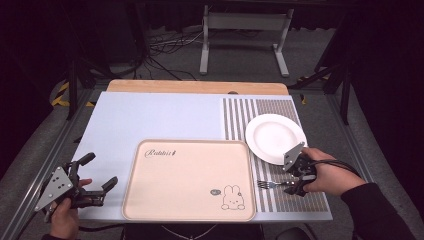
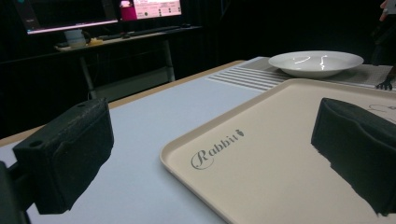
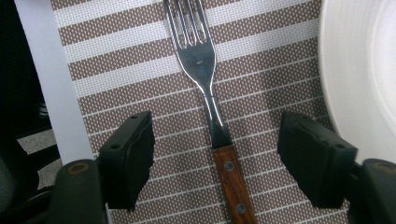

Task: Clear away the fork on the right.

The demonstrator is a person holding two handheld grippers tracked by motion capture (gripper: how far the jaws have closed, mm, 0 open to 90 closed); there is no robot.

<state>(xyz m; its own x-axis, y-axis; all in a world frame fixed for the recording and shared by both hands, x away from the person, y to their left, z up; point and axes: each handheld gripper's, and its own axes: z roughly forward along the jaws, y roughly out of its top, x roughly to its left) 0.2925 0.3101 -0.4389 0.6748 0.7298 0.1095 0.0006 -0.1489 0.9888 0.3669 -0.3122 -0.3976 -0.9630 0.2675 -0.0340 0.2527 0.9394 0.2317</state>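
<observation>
Fork point(image 3: 208, 100) lies centred between my right hand-held gripper's point(image 3: 215, 158) wide jaws; I should close squarely on its wooden handle point(image 3: 233, 182).

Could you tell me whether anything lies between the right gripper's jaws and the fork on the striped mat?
Nothing visible does. The right gripper straddles the fork with open jaws, only bare placemat in each gap; the plate lies off to one side.

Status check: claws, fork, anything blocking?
Right claw open, straddling fork, pads not touching. Left claw open, empty, at tray edge. Fork flat on striped mat; plate close beside it.
</observation>
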